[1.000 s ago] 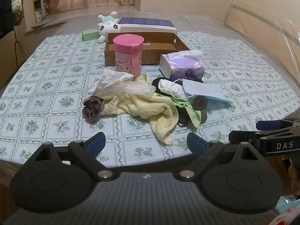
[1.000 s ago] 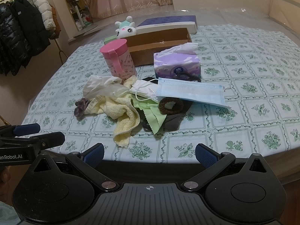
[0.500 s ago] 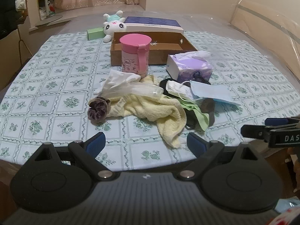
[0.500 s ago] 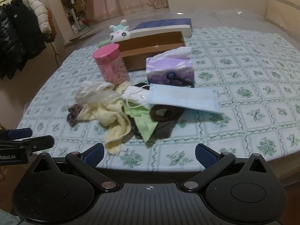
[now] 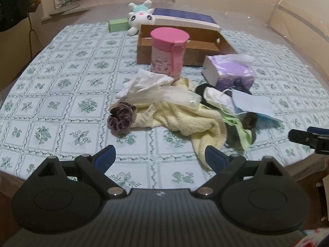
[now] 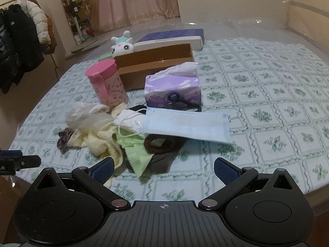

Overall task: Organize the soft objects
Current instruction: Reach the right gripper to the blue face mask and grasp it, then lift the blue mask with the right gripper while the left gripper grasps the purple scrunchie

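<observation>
Both tongs have edged closer to the heap since a second ago: the left tongs (image 5: 160, 157) and right tongs (image 6: 163, 167) hover spread and empty at the tabletop (image 5: 61, 65) edge. Yellow towel (image 5: 185, 119), purple scrunchie (image 5: 121, 119) and blue face mask (image 6: 187, 126) lie tangled before the open cardboard box (image 5: 197, 43), probably their destination.
</observation>
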Motion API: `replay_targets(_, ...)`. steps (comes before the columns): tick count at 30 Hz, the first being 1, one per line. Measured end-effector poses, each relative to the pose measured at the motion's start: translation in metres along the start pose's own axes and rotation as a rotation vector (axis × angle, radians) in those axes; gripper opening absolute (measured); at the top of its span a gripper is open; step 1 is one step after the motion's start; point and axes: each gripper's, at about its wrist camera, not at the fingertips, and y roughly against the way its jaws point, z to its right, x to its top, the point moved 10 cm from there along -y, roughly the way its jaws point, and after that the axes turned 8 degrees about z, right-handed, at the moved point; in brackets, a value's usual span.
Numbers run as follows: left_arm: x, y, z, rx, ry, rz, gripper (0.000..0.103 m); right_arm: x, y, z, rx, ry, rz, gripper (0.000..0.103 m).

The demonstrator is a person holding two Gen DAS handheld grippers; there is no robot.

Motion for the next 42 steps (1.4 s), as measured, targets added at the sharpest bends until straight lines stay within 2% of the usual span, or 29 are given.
replay_targets(7,-0.002,-0.023,-0.014,0.032,0.014,-0.021,0.092,-0.001,-0.022,0.004,0.026,0.012,0.005,0.102)
replay_targets(12,-0.001,-0.036,-0.019,0.044,0.009,-0.008,0.09,-0.002,-0.042,0.008,0.024,0.056,0.002,0.092)
replay_targets(17,0.004,-0.05,-0.024,0.052,0.006,0.016,0.089,0.0,-0.061,0.017,-0.022,0.18,0.033,0.083)
replay_targets(21,0.008,-0.061,-0.027,0.052,0.012,0.022,0.088,-0.003,-0.077,0.025,-0.064,0.35,0.051,0.075)
replay_targets(25,0.008,-0.071,-0.029,0.058,0.012,0.019,0.087,-0.014,-0.094,0.031,-0.074,0.49,0.036,0.062)
replay_targets(29,0.004,-0.078,-0.03,0.06,0.007,0.005,0.087,-0.02,-0.109,0.035,-0.07,0.55,0.014,0.041)
replay_targets(30,0.003,-0.079,-0.031,0.063,0.008,0.001,0.087,-0.019,-0.111,0.036,-0.072,0.555,0.015,0.039)
replay_targets(31,0.002,-0.08,-0.032,0.065,0.008,-0.002,0.087,-0.018,-0.112,0.038,-0.076,0.555,0.015,0.031)
replay_targets(32,0.002,-0.08,-0.033,0.065,0.009,-0.003,0.087,-0.017,-0.112,0.04,-0.073,0.551,0.018,0.018)
replay_targets(35,0.001,-0.081,-0.036,0.075,0.005,-0.005,0.087,-0.012,-0.111,0.043,-0.069,0.534,0.017,0.003)
replay_targets(38,0.0,-0.08,-0.039,0.084,0.007,-0.004,0.087,-0.004,-0.102,0.042,-0.065,0.528,0.046,0.0)
replay_targets(42,-0.002,-0.078,-0.044,0.092,0.01,-0.003,0.087,0.007,-0.089,0.045,-0.054,0.451,0.073,0.0)
